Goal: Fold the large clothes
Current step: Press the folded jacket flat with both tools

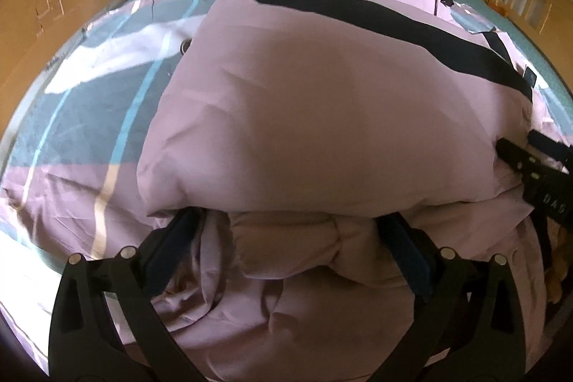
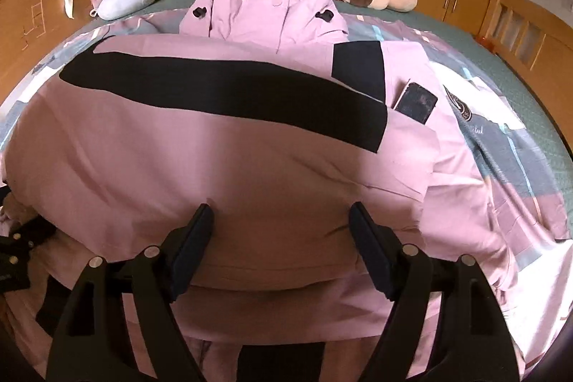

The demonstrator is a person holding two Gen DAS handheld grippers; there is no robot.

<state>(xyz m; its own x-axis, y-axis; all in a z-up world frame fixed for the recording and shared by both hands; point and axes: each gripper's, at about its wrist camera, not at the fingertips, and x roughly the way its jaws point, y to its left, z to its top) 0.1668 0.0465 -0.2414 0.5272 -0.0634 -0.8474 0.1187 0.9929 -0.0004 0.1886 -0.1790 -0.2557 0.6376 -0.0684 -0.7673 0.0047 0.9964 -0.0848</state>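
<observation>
**Folded coat sits loose, both tongs spread wide**

Left wrist view: the pink coat (image 1: pixel 322 102) lies on the bed (image 1: pixel 82 117), its upper layer doubled toward the camera, a black band (image 1: pixel 394 24) running from 11 to 3 o'clock. The left gripper (image 1: pixel 286 231) stands wide open at 6 o'clock, its tips under the overhanging fold with bunched fabric between them, clamped on nothing. The right gripper's body (image 1: pixel 537 178) shows at 3 o'clock. The puffy fold looks likely to spring back or slide once unsupported.

Right wrist view: the right gripper (image 2: pixel 281 228) is spread at 6 o'clock over the coat's (image 2: pixel 215 167) near edge, pads on either side of the cloth but not pinching it. A dark phone-like slab (image 2: pixel 417 104) sticks out of a pocket at 2 o'clock; a further fold could tip it out. The hood (image 2: pixel 272 6) at 12 o'clock remains unfolded and may bulk the bundle.
</observation>
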